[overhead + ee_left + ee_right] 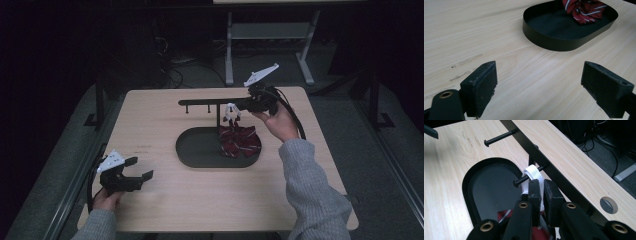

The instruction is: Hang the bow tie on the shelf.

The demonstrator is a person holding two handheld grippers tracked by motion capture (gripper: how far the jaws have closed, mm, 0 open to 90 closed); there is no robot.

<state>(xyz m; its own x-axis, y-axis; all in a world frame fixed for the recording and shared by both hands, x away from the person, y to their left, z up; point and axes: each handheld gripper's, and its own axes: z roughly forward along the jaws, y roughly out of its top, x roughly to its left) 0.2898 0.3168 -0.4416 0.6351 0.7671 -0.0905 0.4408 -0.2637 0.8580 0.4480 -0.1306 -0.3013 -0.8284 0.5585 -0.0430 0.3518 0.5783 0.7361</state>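
two grippers working at the table (165, 205). right gripper (541, 188) is pinching the white strap (532, 172) of the red striped bow tie (239, 140), jaws pressed together on it, looping it over a peg (524, 179) of the black rack (210, 103) near the far edge. strap is sitting on the peg while the tie is hanging into the oval tray (544, 40). left gripper (539, 82) is idling spread wide at the near left corner. hanging looks nearly done; release is remaining.
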